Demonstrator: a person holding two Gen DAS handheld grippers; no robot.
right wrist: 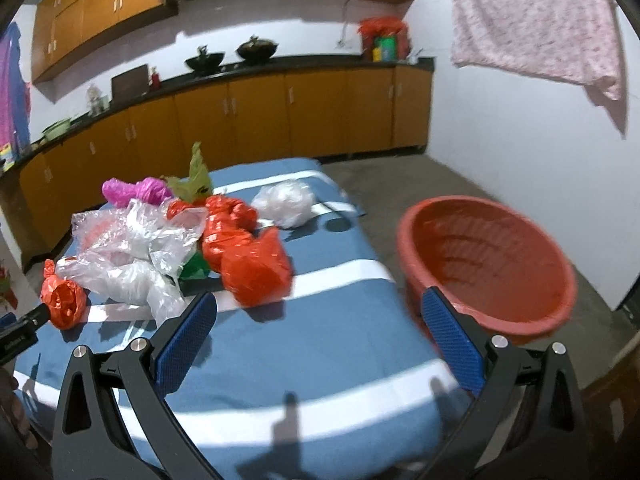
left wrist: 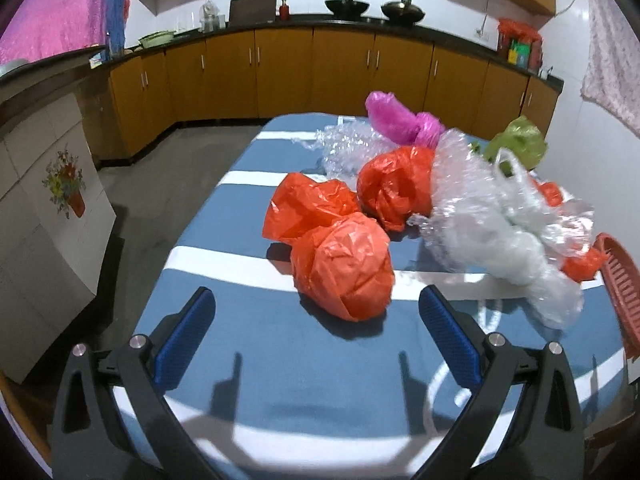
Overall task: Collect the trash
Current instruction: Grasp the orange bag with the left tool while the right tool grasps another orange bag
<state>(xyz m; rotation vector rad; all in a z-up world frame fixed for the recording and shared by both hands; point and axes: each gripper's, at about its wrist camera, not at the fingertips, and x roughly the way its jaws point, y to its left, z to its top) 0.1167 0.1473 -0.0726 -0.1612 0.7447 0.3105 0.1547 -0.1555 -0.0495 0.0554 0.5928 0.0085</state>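
Crumpled plastic bags lie in a heap on a blue cloth with white stripes (left wrist: 248, 344). In the left wrist view the nearest is an orange ball (left wrist: 344, 268), with two more orange bags (left wrist: 308, 208) behind it, clear plastic (left wrist: 492, 216), a pink bag (left wrist: 400, 120) and a green bag (left wrist: 516, 144). My left gripper (left wrist: 316, 304) is open and empty, just short of the orange ball. In the right wrist view an orange bag (right wrist: 256, 276) lies ahead, beside clear plastic (right wrist: 132, 256) and a white ball (right wrist: 286, 202). My right gripper (right wrist: 320, 308) is open and empty. A red basket (right wrist: 488, 264) stands at the right.
The red basket's rim (left wrist: 620, 280) shows at the right edge of the left wrist view. Orange kitchen cabinets (left wrist: 280, 68) with a dark counter run along the back wall. A white cabinet with a flower picture (left wrist: 52, 208) stands at the left. The floor is grey concrete (right wrist: 400, 176).
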